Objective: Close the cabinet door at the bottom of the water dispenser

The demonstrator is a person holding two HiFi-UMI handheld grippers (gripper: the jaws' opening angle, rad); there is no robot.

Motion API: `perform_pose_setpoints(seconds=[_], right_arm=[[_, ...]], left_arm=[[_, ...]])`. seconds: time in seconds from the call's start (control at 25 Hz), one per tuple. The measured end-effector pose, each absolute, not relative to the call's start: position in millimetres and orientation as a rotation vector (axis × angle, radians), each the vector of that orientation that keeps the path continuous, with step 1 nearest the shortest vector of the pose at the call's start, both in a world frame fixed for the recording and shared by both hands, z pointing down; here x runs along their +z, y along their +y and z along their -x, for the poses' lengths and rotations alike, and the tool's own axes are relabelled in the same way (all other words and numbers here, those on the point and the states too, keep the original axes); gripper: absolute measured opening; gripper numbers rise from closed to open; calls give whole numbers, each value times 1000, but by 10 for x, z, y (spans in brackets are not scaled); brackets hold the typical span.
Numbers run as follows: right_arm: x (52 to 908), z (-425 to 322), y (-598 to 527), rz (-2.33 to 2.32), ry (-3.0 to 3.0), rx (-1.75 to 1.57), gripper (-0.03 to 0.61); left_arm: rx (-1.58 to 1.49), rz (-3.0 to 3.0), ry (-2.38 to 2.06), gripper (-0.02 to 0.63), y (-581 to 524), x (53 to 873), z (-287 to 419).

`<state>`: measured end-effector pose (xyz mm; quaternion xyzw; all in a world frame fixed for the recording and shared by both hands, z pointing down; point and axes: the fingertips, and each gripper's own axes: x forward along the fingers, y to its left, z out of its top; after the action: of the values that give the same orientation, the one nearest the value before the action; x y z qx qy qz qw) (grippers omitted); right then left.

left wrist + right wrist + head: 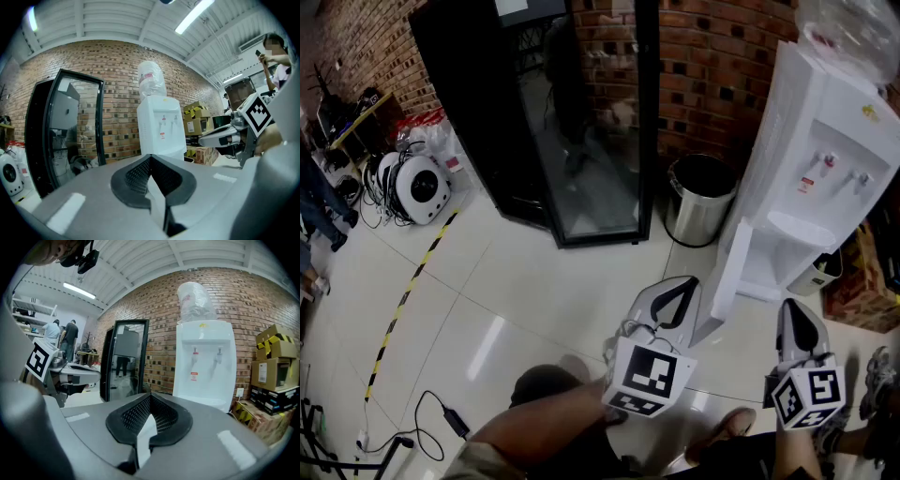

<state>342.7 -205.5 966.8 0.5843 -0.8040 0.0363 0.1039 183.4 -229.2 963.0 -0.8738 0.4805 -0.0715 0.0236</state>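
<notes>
The white water dispenser [825, 141] stands against the brick wall at the right, with a clear bottle on top. Its bottom cabinet door [729, 277] hangs open, swung out towards me. My left gripper [680, 291] is shut and empty, its tip just left of the door's free edge; I cannot tell if it touches. My right gripper [797, 314] is also shut and empty, in front of the open cabinet. The left gripper [150, 159] faces the dispenser [161, 131] in its own view. So does the right gripper [150, 397], with the dispenser [204, 362] ahead. Both gripper bodies hide the door.
A steel bin [698, 199] stands left of the dispenser, beside a tall black glass-door fridge [572, 122]. A small bin [820, 272] sits at the dispenser's right. Cardboard boxes [276, 376] are stacked further right. Striped floor tape [403, 300] and a cable [431, 412] lie at the left.
</notes>
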Motion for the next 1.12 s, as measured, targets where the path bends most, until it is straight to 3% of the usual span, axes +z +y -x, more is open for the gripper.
perform_pose_setpoints(seconds=[0.08,0.44,1.12], right_arm=[[9717,-3348,-2132,-1679,-2384,105,2],[10136,-2914,-2399,-1438,-2387,132,146],[11236,-2522,-2620,-1050,-2209,262,164]], left_arm=[[-232,2703,1513,0,-2391,9701,-1789],[-270,2735,1525,35,-2648,9933,-1721],[-410,2726,1476,51,-2998,10218,-1719]])
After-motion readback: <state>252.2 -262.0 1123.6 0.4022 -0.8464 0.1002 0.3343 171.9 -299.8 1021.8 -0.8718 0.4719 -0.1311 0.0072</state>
